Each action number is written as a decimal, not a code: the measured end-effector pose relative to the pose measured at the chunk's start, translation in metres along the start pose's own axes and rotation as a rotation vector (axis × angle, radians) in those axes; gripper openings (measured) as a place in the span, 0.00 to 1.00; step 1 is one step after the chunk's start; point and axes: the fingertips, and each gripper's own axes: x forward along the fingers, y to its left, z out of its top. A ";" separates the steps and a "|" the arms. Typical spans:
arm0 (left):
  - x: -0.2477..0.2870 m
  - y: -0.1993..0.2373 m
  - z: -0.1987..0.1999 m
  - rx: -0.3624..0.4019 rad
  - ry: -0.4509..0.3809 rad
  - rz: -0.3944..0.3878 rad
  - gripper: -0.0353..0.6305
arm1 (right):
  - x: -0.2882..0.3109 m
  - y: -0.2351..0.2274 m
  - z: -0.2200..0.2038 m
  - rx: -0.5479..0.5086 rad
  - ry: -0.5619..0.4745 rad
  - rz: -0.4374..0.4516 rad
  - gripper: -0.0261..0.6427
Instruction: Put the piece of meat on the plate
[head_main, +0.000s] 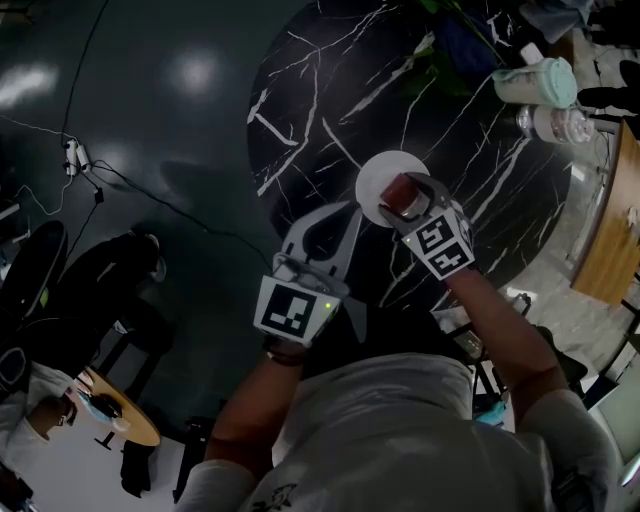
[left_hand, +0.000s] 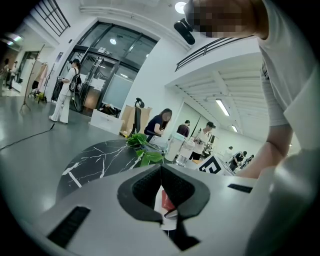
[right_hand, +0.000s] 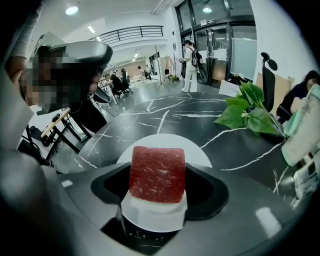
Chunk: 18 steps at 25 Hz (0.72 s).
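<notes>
A red, square-cut piece of meat (head_main: 400, 192) is clamped in my right gripper (head_main: 403, 198), just above the near edge of a small white plate (head_main: 380, 168) on the round black marble table (head_main: 320, 90). The right gripper view shows the meat (right_hand: 157, 174) upright between the jaws, with the plate (right_hand: 162, 141) right behind and below it. My left gripper (head_main: 345, 215) hovers to the plate's left with its jaws shut and nothing in them. Through the gap below its tips in the left gripper view I glimpse the meat (left_hand: 167, 202).
Two bottles (head_main: 540, 82) stand at the table's far right, next to a green leafy sprig (right_hand: 250, 107). A wooden table (head_main: 610, 230) lies beyond the right edge. Cables (head_main: 90, 170) run over the dark floor at left, with a chair at lower left.
</notes>
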 end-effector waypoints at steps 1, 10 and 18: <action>0.000 0.001 -0.001 -0.002 0.000 0.001 0.06 | 0.001 0.000 -0.002 0.000 0.006 0.002 0.49; -0.001 0.007 -0.003 -0.007 -0.002 0.006 0.06 | 0.006 0.000 -0.003 -0.019 0.019 -0.001 0.49; -0.001 0.006 -0.003 -0.002 0.002 0.002 0.06 | 0.000 -0.004 0.008 -0.034 -0.017 -0.033 0.49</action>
